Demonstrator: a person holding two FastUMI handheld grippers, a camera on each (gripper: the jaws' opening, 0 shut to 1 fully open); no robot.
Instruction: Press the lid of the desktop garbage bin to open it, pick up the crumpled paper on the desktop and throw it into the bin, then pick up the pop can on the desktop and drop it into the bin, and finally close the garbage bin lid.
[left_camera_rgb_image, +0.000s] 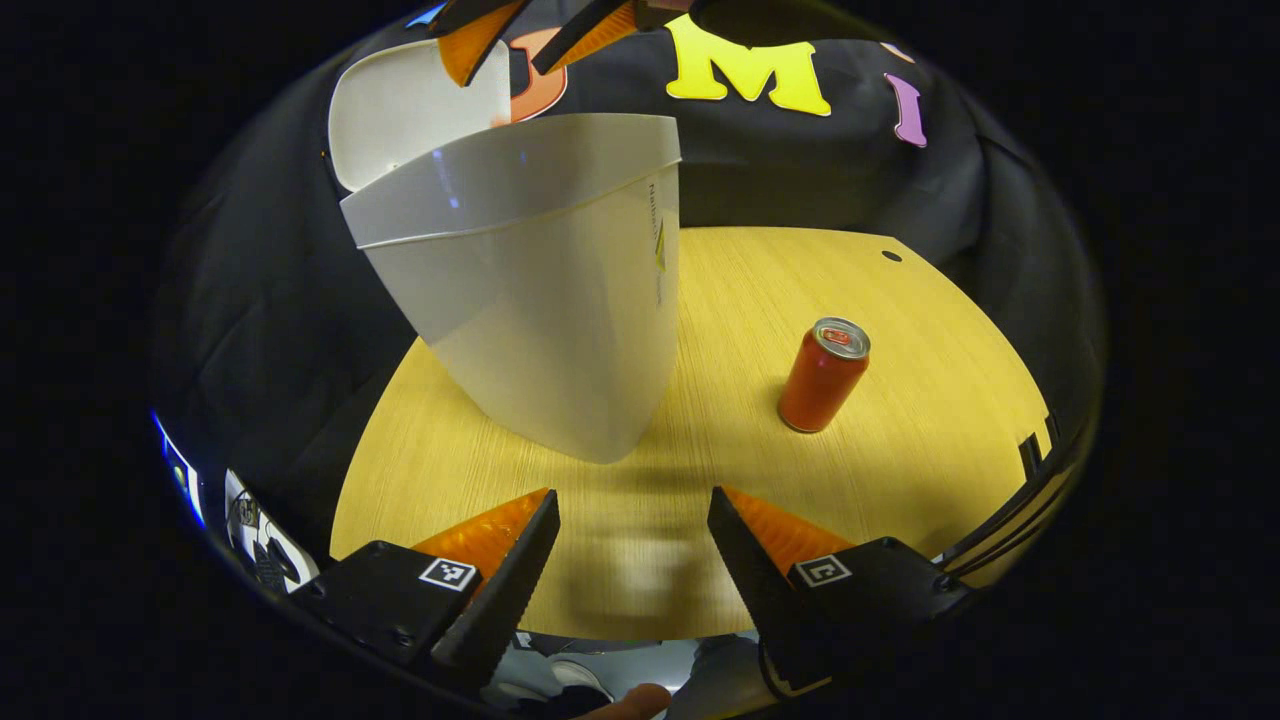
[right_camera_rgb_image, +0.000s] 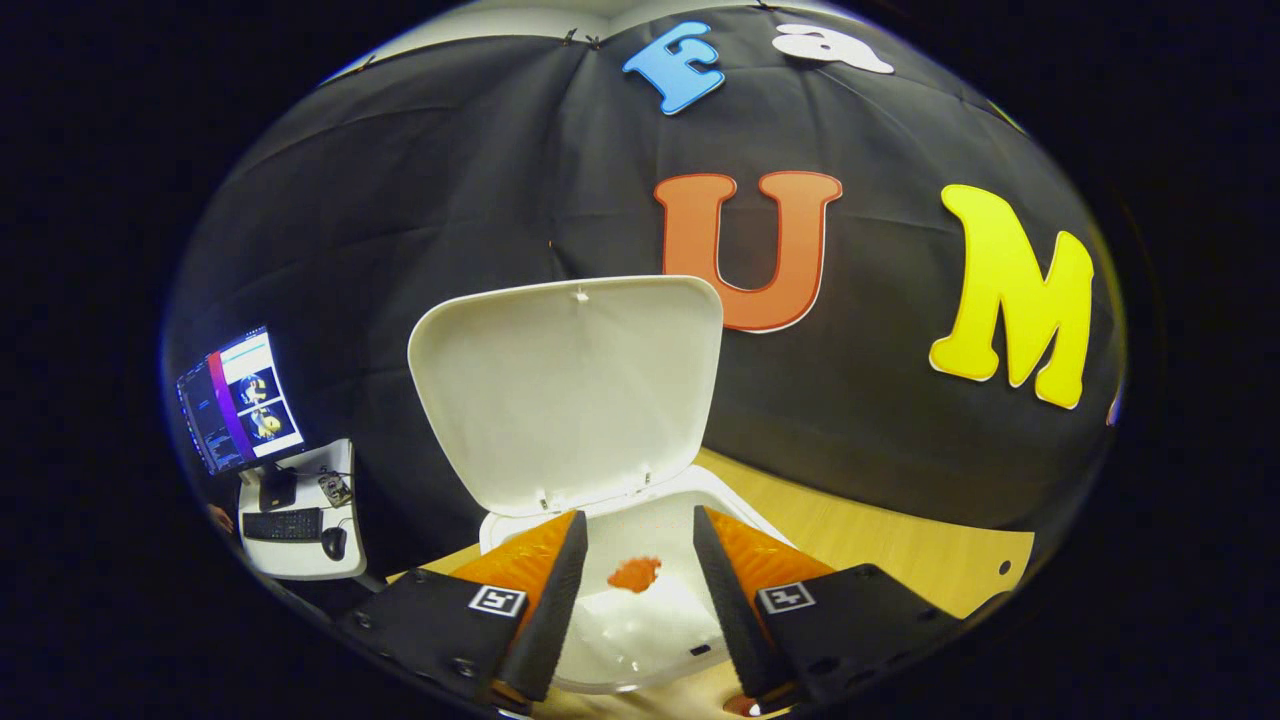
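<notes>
The white desktop bin (left_camera_rgb_image: 540, 330) stands on the wooden table (left_camera_rgb_image: 900, 470) with its lid (left_camera_rgb_image: 400, 110) swung up at the back. A red pop can (left_camera_rgb_image: 822, 375) stands upright to the bin's right, well apart from it. My left gripper (left_camera_rgb_image: 632, 520) hovers open and empty over the table's near edge, in front of the bin. My right gripper (right_camera_rgb_image: 632, 530) is open and empty right above the bin's mouth (right_camera_rgb_image: 640, 610), facing the raised lid (right_camera_rgb_image: 565, 390); its fingers (left_camera_rgb_image: 480, 40) also appear over the bin. A small orange patch (right_camera_rgb_image: 635, 573) lies inside; I cannot tell what it is.
A small hole (left_camera_rgb_image: 891, 256) marks the table's far right corner. Off the table to the left, a side desk (right_camera_rgb_image: 300, 530) carries a monitor (right_camera_rgb_image: 240, 400) and keyboard. A person's legs (left_camera_rgb_image: 620, 690) are just below the table's near edge.
</notes>
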